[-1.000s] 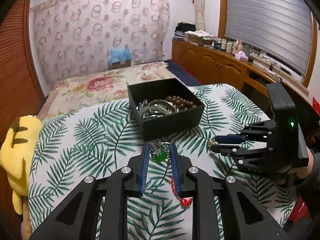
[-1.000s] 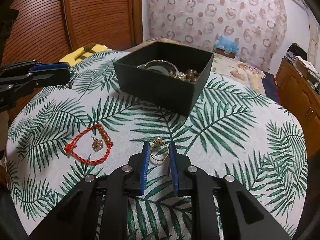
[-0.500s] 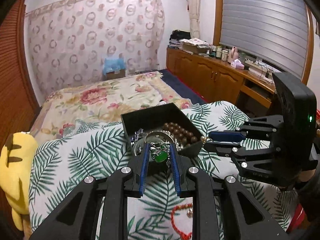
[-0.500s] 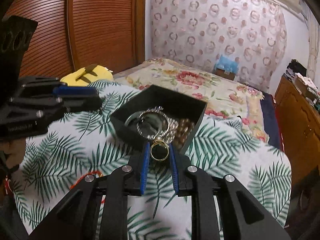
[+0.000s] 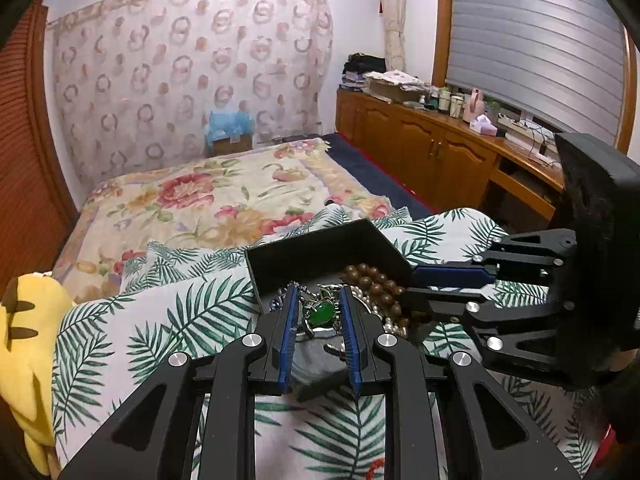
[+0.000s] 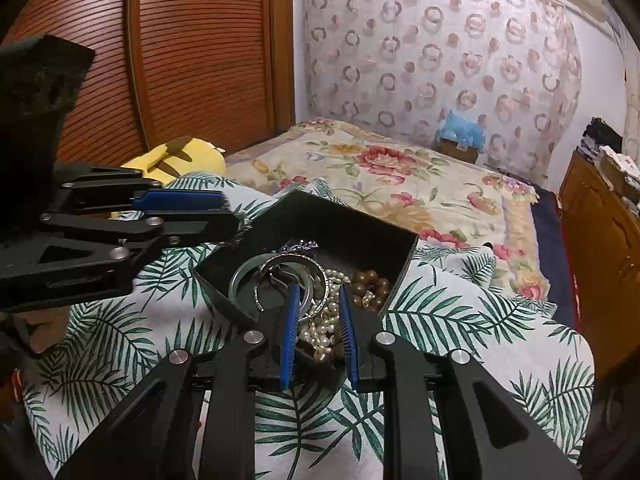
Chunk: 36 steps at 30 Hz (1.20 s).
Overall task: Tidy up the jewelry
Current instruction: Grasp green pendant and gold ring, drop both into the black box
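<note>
1. The palm-leaf-covered surface (image 5: 192,320) carries the black box (image 6: 360,228).
2. The left tool (image 5: 318,320) hovers over the box, clamped on a green-stone pendant (image 5: 322,312).
3. The right tool (image 6: 318,320) sits above the box with its fingers slightly parted and nothing between them, over pearls (image 6: 320,332), wooden beads (image 6: 370,282) and bangles (image 6: 272,280).
</note>
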Each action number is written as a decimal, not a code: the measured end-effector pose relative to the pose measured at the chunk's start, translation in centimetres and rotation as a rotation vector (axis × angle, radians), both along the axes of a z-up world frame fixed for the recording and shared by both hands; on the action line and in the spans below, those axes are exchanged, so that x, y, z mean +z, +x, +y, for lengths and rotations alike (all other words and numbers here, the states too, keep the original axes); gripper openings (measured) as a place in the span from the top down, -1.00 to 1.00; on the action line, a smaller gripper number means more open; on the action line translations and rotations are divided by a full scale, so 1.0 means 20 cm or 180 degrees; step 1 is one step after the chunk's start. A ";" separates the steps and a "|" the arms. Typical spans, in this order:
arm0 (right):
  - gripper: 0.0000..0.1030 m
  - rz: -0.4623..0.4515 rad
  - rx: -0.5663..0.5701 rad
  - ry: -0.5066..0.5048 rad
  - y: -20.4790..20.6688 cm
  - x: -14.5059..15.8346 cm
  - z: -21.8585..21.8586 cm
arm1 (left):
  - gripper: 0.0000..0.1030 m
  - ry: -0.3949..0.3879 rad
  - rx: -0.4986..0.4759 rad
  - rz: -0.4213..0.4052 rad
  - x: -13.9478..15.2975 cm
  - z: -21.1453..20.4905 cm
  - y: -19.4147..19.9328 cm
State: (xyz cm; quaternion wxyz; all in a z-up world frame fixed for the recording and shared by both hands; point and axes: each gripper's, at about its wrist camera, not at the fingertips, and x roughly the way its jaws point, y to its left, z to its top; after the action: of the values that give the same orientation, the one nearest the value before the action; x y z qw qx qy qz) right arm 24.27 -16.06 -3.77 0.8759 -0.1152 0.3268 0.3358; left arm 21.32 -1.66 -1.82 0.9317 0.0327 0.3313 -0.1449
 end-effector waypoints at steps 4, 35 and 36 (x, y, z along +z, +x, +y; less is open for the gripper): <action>0.57 -0.0028 -0.0046 -0.0006 0.00 0.00 -0.02 | 0.62 -0.0021 -0.0012 0.0013 0.00 0.00 0.05; 0.56 0.0374 0.0328 0.0006 -0.38 -0.15 0.06 | 0.26 -0.0052 0.0139 0.0173 -0.10 0.18 -0.20; 0.56 0.0425 0.0363 0.0005 -0.39 -0.16 0.07 | 0.24 -0.0052 0.0160 0.0189 -0.12 0.19 -0.21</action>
State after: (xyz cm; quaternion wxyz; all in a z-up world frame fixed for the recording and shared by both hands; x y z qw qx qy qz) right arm 16.44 -14.71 -7.00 0.8317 -0.1104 0.3771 0.3923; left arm 17.03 2.22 -4.18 0.9251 0.0124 0.3584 -0.1251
